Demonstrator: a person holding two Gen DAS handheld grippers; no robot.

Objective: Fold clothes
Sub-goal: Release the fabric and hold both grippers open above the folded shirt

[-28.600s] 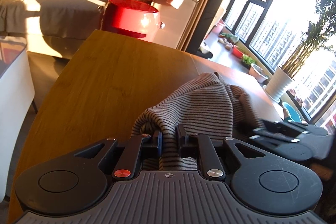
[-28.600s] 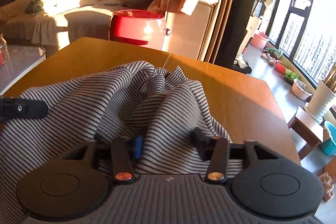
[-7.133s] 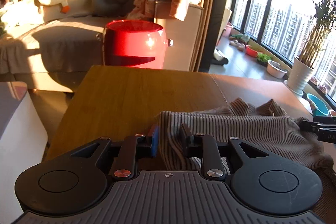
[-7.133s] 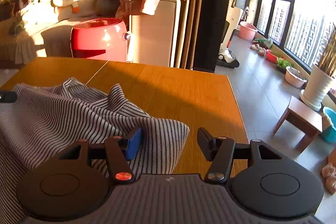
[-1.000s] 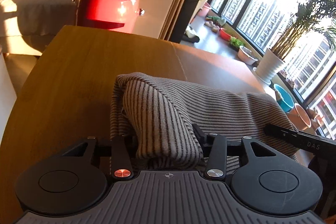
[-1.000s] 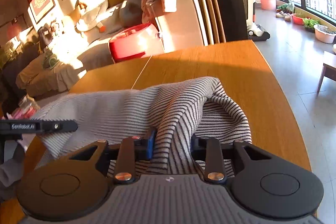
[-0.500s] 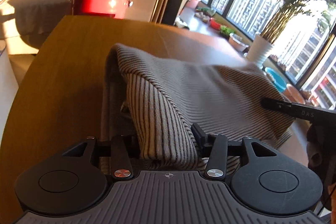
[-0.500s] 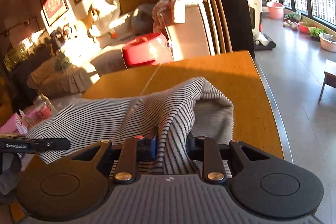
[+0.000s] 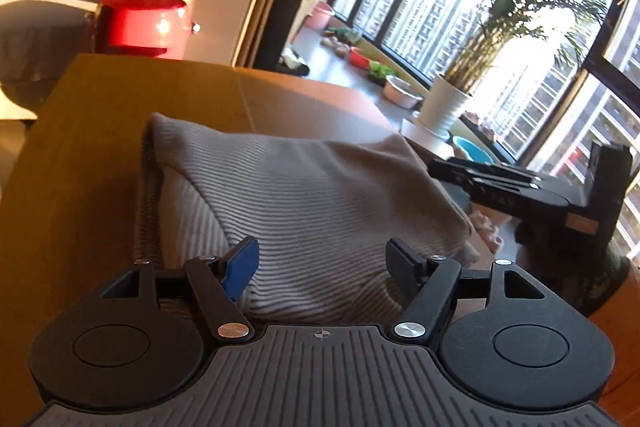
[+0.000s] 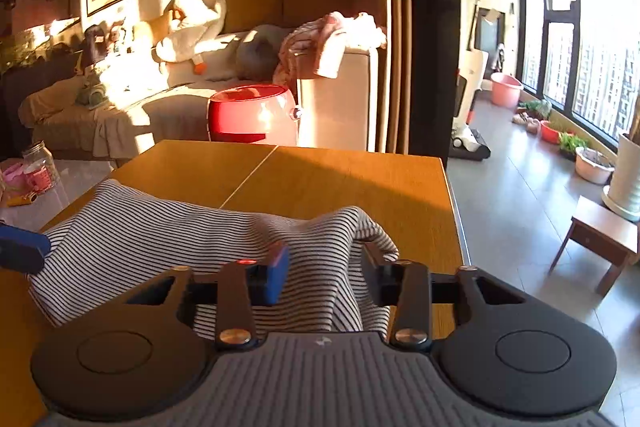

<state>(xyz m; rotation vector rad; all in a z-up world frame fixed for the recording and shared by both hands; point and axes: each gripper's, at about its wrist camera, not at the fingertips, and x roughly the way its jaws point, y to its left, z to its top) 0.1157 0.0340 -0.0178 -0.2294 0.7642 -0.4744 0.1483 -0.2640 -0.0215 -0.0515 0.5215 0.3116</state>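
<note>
Striped knit garment (image 9: 304,195) now dropped folded on wooden desk (image 9: 80,155); left hand-held gripper (image 9: 320,263) & right hand-held gripper (image 10: 322,269) both opening, fabric btwn jaws, no longer pinched — fold done.

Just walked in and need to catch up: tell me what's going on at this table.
A person is folding a striped sweater on the wooden table with two handheld grippers. The garment lies folded over on itself. The left gripper is opening, its fingers wide apart and clear of the cloth below. The right gripper is opening too; a fold of fabric sits between its fingers, no longer pinched.
</note>
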